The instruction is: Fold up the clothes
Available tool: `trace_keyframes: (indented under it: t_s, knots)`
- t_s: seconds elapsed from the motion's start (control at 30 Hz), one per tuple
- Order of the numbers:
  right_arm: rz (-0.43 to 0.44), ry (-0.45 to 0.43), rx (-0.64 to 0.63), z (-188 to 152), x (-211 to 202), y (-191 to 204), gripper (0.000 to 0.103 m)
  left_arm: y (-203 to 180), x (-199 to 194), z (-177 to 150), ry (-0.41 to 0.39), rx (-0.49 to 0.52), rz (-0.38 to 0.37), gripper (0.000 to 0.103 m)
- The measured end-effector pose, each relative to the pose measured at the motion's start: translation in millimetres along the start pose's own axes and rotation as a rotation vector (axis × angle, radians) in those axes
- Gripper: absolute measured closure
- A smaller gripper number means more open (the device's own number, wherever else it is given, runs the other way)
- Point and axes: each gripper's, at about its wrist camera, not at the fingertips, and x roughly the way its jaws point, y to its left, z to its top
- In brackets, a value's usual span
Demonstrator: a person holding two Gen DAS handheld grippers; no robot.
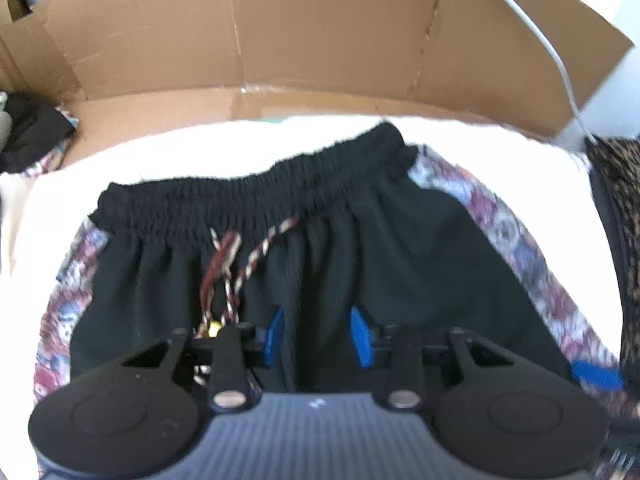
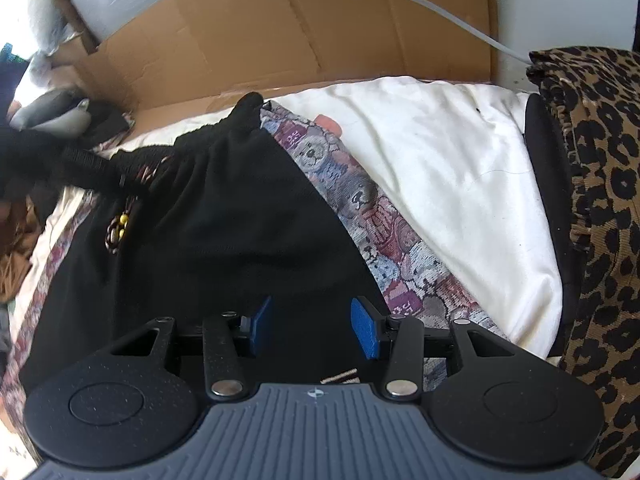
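Black shorts (image 1: 360, 240) with patterned side panels lie spread flat on a white sheet (image 1: 160, 160), their gathered waistband at the far edge, toward the cardboard (image 1: 280, 40) that stands behind the sheet. In the left wrist view a twisted red-and-white drawstring (image 1: 240, 256) trails from the waistband down the front of the shorts. The left gripper (image 1: 318, 334) hangs over the shorts' middle with its blue pads spread apart — nothing is between them.

From the right wrist view, the right gripper (image 2: 312, 330) sits over the shorts (image 2: 240, 220) near their bear-print side panel (image 2: 360, 216), its blue pads likewise parted and holding nothing. A leopard-print cloth (image 2: 600, 200) lies beyond the sheet (image 2: 460, 168), on the far side from the shorts — well apart from them.
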Motion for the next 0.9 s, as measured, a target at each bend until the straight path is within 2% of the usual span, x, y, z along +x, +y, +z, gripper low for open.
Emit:
trace_keyframes:
  t_s: [0.13,0.3,0.37,0.43,0.5,0.53,0.6,0.77,0.9]
  knots:
    - [-0.02,0.015,0.007,-6,5,-8,0.053,-20,3,12,-0.021,0.045,-0.046,0.064]
    - [-0.031,0.029,0.019,-15,8,-19,0.053,-34,33,14,0.019,0.04,-0.047,0.064]
    - [-0.041,0.03,0.007,-17,6,-20,0.053,-34,47,13,0.045,0.04,0.0,0.064]
    - [-0.058,0.032,0.005,-18,4,-23,0.053,-28,59,12,0.078,0.033,0.078,0.064]
    - [-0.071,0.035,0.02,-20,3,-29,0.053,-14,66,9,0.106,-0.002,0.117,0.078]
    - [-0.077,0.037,0.027,-21,2,-32,0.053,-7,67,9,0.109,-0.026,0.109,0.085]
    - [-0.082,0.04,0.031,-22,1,-35,0.053,5,62,11,0.114,-0.061,0.076,0.087]
    - [-0.09,0.047,0.041,-25,-2,-39,0.053,21,32,14,0.099,-0.065,-0.007,0.084]
    - [-0.095,0.05,0.049,-26,-5,-41,0.053,35,4,13,0.067,-0.041,-0.039,0.078]
